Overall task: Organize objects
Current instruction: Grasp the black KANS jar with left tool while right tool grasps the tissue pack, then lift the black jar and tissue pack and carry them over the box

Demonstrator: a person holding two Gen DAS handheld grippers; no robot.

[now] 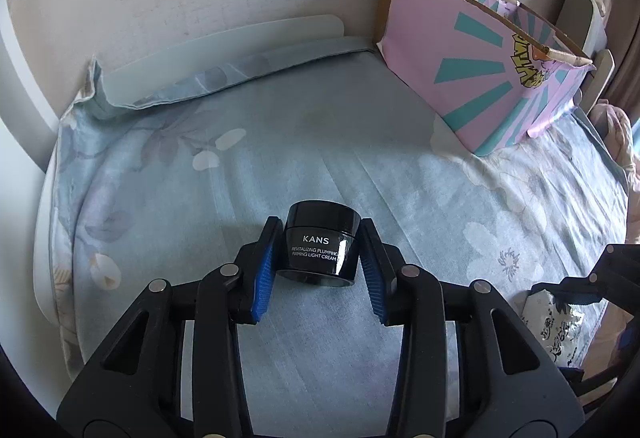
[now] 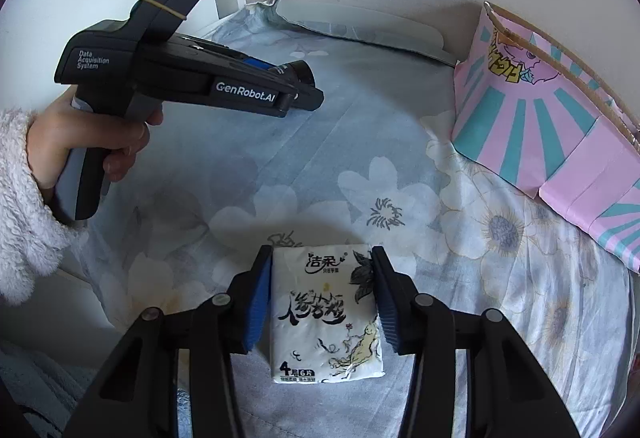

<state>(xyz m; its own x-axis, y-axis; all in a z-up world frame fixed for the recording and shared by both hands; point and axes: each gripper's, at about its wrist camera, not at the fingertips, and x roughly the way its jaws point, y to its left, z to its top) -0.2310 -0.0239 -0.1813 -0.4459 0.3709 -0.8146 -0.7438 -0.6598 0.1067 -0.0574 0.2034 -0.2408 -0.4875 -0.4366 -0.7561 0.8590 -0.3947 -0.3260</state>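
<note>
**op:** Left wrist view has my left gripper [image 1: 319, 256] pinching the black cream jar [image 1: 321, 242] by its sides, upright over the floral bedsheet [image 1: 160, 165] — label facing me.

**reply:** And the other one?

**op:** My right gripper [image 2: 322, 296] is clamped on the tissue pack [image 2: 326, 314], gripped across its narrow width so it won't flop. Pink cardboard box [image 2: 552, 133] sits open near the wall — I'd guess both go in there.
</note>
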